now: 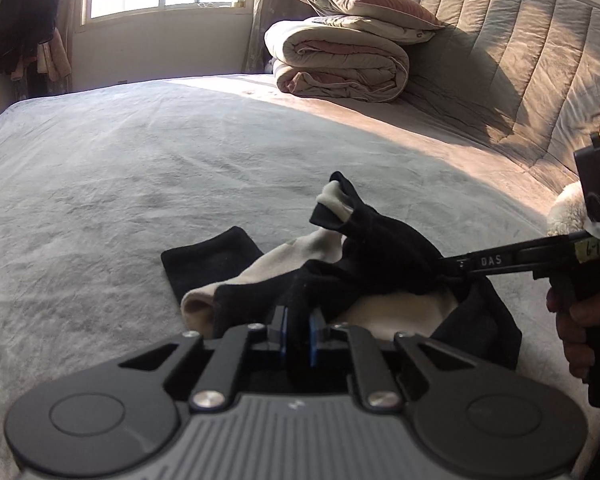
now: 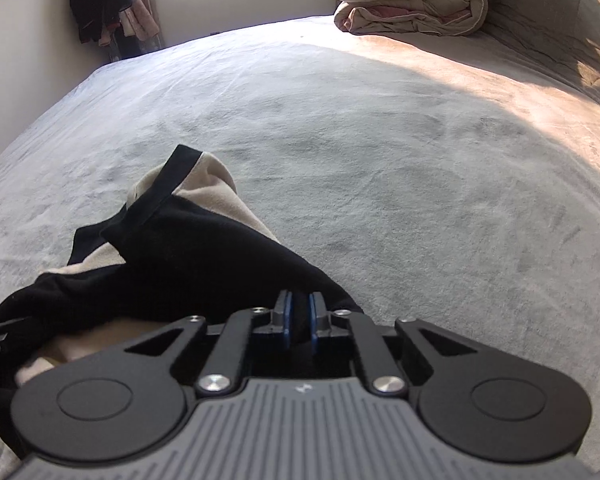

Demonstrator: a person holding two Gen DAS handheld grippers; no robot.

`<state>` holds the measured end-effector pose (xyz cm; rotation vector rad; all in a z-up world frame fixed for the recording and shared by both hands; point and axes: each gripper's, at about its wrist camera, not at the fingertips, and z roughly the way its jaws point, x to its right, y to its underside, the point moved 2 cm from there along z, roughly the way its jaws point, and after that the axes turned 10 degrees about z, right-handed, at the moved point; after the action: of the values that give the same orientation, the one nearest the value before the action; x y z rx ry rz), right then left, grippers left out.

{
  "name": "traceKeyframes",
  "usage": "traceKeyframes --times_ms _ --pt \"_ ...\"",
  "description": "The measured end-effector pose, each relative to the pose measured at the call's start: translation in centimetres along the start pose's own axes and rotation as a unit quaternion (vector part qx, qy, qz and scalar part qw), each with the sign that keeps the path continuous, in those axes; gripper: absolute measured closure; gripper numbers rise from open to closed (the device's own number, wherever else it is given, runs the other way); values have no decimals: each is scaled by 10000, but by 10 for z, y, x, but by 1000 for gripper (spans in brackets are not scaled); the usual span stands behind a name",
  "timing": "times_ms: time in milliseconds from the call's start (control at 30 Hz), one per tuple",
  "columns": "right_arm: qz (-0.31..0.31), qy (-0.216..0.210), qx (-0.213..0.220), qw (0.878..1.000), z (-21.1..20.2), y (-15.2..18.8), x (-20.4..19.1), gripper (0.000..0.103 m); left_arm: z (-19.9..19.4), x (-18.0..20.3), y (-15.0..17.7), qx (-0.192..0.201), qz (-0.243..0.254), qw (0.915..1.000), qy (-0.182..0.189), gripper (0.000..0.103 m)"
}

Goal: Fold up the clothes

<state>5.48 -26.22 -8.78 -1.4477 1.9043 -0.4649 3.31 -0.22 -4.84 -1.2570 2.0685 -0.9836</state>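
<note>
A black garment with a cream lining (image 1: 364, 264) lies bunched on the grey bedspread (image 1: 140, 168), one black sleeve end flat to its left. My left gripper (image 1: 298, 322) is shut on a black fold at the garment's near edge. My right gripper (image 1: 446, 266) reaches in from the right and pinches the black cloth on that side; a hand holds its grip. In the right wrist view the same garment (image 2: 188, 248) spreads to the left, and my right gripper (image 2: 299, 316) is shut on its black edge.
A rolled duvet (image 1: 340, 60) with a pillow (image 1: 368, 2) on top sits at the far side by the padded headboard (image 1: 520, 60). Dark clothes (image 1: 20, 20) hang by the window at the far left. The bedspread (image 2: 380, 140) stretches wide beyond the garment.
</note>
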Motion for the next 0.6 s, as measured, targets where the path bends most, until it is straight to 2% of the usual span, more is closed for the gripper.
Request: traceKeyframes --times_ms 100,200,267,433,467,500,533,567,600 --pt "157 24 326 9993 -15 -9 6 99 -6 -26 -2 80 -380 9990 -217 95" --pt "404 -21 449 9982 -27 -18 18 99 -9 -44 -1 72 -719 9969 -317 95" --pt "656 -161 332 9972 -28 -19 26 99 -10 -47 -1 55 -799 9963 -302 100" --pt "916 -356 92 9951 -29 -13 33 96 -12 -50 -1 23 -942 9953 -240 100" --pt "913 -379 70 9951 -30 -12 32 93 -12 -50 -1 16 -970 9950 -228 99" --pt "907 -396 50 9951 -31 -10 31 85 -13 -51 -1 10 -998 9948 -215 98" --pt "883 -383 44 9953 -31 -9 30 85 -13 -51 -1 3 -1027 9945 -203 97" --pt "863 -377 38 9955 -32 -8 28 78 -14 -52 -1 -3 -1055 9942 -190 96" --pt "857 -401 34 9955 -33 -6 27 62 -14 -52 0 -10 -1083 9940 -178 94"
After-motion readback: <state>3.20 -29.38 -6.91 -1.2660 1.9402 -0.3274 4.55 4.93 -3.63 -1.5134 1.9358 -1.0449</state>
